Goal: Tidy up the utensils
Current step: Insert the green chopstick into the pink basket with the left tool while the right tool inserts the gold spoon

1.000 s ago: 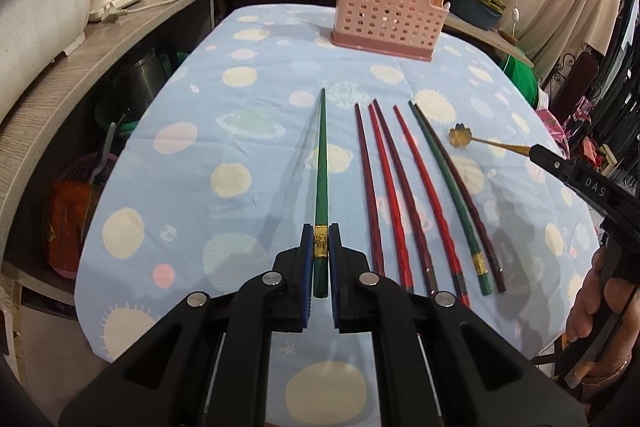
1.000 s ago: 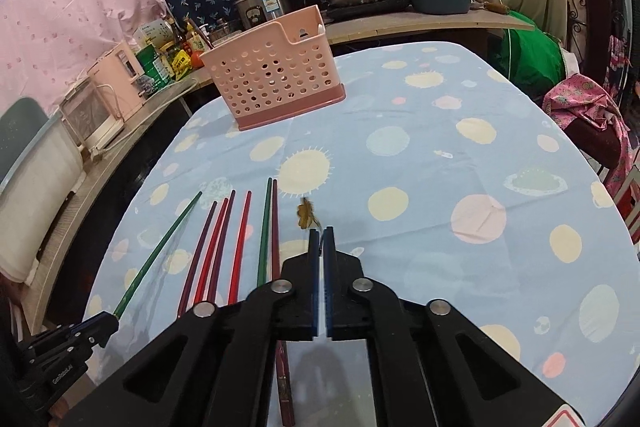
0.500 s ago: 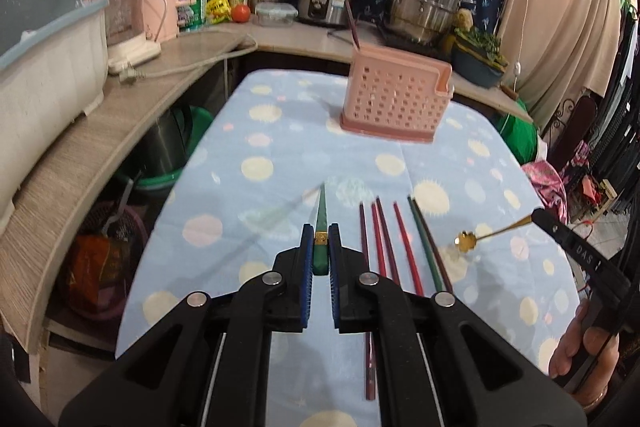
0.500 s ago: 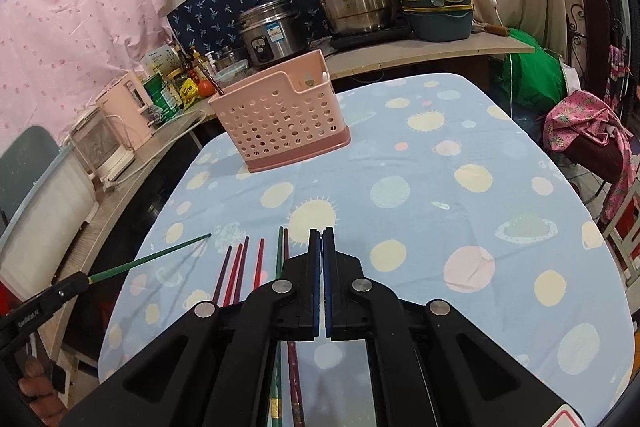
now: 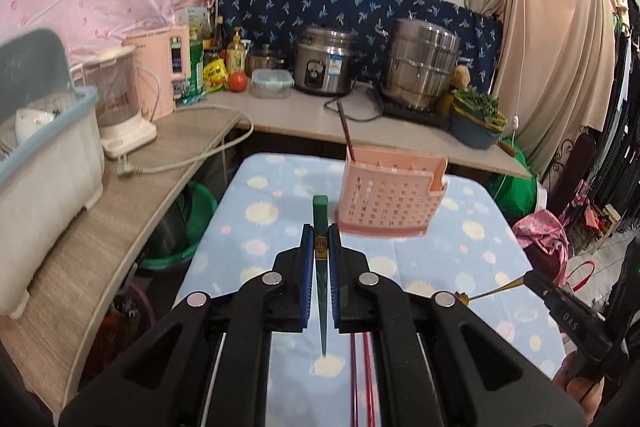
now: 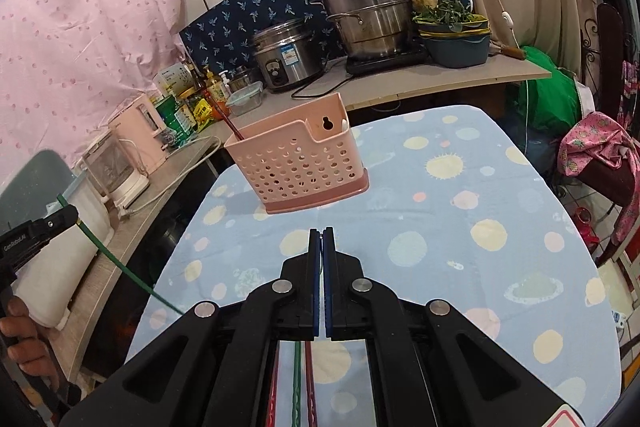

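Observation:
My left gripper is shut on a green chopstick, held near its thick gold-banded end above the table, with the thin tip hanging down toward me. The pink perforated basket stands just ahead and to the right, with one dark chopstick upright in its left corner. My right gripper is shut. In the left wrist view, a thin gold spoon sticks out from its tip. Several red and green chopsticks lie on the tablecloth below my right gripper.
The table wears a blue cloth with pale dots. A wooden counter runs along the left and back, carrying a white bin, a blender, a rice cooker and a steel steamer pot. A hand holds the left gripper's handle.
Both grippers have risen off the table with their utensils. The green chopstick has left the cloth and now tilts tip-down. The basket sits closer to the centre of both views.

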Available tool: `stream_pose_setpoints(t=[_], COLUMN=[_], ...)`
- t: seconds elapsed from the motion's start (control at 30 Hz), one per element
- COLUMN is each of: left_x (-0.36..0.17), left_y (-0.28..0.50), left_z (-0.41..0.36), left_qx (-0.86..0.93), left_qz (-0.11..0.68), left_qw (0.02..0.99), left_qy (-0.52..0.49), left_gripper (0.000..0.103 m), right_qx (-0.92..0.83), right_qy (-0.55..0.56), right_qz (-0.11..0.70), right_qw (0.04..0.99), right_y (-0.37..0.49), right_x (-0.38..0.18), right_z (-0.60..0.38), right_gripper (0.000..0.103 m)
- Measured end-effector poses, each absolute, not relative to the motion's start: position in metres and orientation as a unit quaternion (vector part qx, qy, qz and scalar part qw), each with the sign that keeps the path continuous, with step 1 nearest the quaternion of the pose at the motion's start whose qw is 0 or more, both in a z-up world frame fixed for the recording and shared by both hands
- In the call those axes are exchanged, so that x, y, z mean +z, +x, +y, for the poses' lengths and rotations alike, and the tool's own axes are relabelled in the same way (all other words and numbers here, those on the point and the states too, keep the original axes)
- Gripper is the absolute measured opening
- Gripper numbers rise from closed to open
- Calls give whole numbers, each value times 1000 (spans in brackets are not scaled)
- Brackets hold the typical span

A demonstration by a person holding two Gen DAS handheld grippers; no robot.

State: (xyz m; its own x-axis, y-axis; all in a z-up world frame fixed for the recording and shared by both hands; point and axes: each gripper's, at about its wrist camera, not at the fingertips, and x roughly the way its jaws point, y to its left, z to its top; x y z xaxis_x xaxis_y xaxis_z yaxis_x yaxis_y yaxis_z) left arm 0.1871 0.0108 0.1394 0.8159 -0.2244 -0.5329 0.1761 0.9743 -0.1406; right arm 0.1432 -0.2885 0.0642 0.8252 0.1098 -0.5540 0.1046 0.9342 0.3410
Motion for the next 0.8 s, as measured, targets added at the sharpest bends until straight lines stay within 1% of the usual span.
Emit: stream_pose_setpoints(t=[0.23, 0.37, 0.5, 0.63, 0.8], left_x=[198, 233, 257, 264, 244], left_y=[224, 251, 280, 311, 345], left_z=[-7, -21, -33, -44, -62], left_qx=[-114, -115, -115, -109, -102], left_qz=[228, 192, 165, 157, 170], left_qw=[966, 973, 977, 979, 978], left_qy=[-50, -56, -65, -70, -61], left_gripper=[7, 7, 7, 7, 7], right_qx=[2, 5, 7, 10, 7], right_qy=[174, 188, 198, 209, 189], right_qz=[266, 248, 239, 244, 267], right_qw=[948, 950, 950, 947, 945], right_y=[193, 228, 266, 301, 337], right_x=[101, 119, 132, 131, 116], right_z=[-298, -308, -315, -320, -311], right_gripper=[2, 2, 2, 2, 2])
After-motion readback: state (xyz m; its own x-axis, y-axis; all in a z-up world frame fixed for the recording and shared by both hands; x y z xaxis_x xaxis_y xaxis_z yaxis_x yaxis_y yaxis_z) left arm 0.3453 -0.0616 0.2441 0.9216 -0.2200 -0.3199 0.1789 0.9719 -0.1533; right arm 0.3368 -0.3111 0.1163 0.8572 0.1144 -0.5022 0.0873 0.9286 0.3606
